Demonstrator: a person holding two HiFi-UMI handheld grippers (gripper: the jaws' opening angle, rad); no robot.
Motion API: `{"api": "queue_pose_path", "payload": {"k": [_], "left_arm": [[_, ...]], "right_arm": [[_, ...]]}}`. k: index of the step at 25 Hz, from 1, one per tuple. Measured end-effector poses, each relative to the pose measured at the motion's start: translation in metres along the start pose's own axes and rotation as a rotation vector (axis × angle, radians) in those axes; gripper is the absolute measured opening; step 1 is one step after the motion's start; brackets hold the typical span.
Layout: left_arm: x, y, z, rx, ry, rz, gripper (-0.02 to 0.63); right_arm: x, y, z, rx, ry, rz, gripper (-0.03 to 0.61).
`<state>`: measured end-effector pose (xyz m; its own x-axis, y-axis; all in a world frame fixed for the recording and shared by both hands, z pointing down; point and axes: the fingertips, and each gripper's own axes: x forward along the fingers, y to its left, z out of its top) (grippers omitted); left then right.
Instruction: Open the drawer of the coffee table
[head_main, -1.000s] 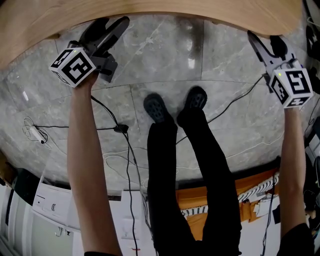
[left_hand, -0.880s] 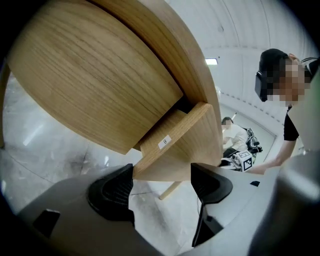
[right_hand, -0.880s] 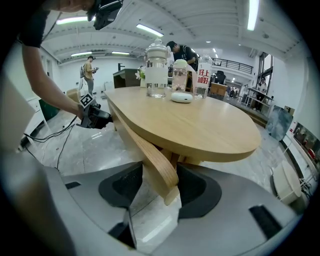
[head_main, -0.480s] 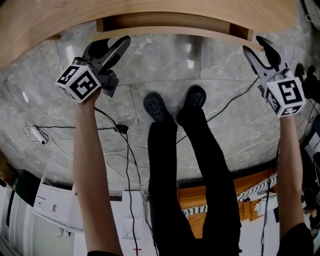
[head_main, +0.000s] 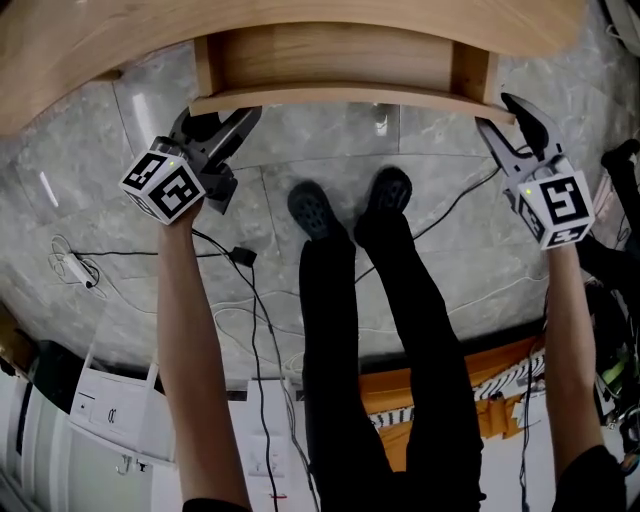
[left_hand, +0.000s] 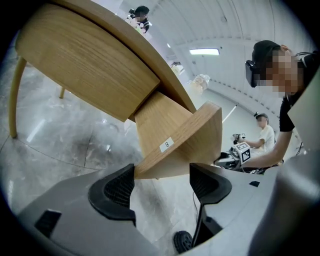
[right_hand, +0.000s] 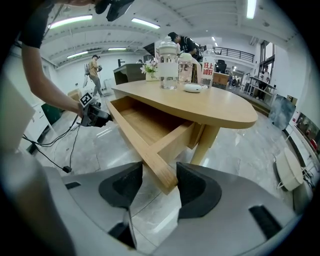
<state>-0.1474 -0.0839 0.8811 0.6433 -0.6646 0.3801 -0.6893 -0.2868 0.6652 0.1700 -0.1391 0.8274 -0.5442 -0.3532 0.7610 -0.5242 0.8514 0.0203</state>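
The coffee table's wooden drawer (head_main: 340, 55) stands pulled out from under the oval table top (head_main: 70, 50). Its front board (head_main: 350, 97) runs between my two grippers. My left gripper (head_main: 225, 118) holds the board's left end; in the left gripper view the board's corner (left_hand: 175, 150) sits between the pads of the left gripper (left_hand: 162, 182). My right gripper (head_main: 505, 112) holds the right end; in the right gripper view the board's end (right_hand: 162, 175) is pinched between the pads of the right gripper (right_hand: 159, 185). The drawer's inside (right_hand: 145, 125) looks bare.
The person's legs and black shoes (head_main: 350, 205) stand on the marble floor just in front of the drawer. Cables (head_main: 240, 257) trail across the floor at the left. Glass jars and a bottle (right_hand: 170, 57) stand on the table top. A table leg (right_hand: 204, 145) is beside the drawer.
The drawer has slid out from under the table top towards the person. Both grippers have drawn back with its front board.
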Motion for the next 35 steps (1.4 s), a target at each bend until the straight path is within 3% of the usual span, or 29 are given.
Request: {"api": "queue_pose_path", "payload": {"k": [7, 15, 27, 35], "left_arm": [[0.000, -0.001, -0.008, -0.015, 0.036, -0.004, 0.342], [-0.004, -0.004, -0.014, -0.076, 0.022, 0.005, 0.342], [-0.001, 0.001, -0.030, -0.064, 0.079, -0.008, 0.347], [-0.005, 0.004, -0.029, -0.120, 0.013, 0.060, 0.345]], "right_arm": [[0.001, 0.000, -0.006, -0.003, 0.029, 0.017, 0.208], [-0.004, 0.008, -0.013, 0.011, 0.065, 0.029, 0.207], [0.002, 0.014, -0.027, 0.026, 0.059, 0.010, 0.209], [0.006, 0.012, -0.025, 0.042, 0.057, -0.006, 0.210]]}}
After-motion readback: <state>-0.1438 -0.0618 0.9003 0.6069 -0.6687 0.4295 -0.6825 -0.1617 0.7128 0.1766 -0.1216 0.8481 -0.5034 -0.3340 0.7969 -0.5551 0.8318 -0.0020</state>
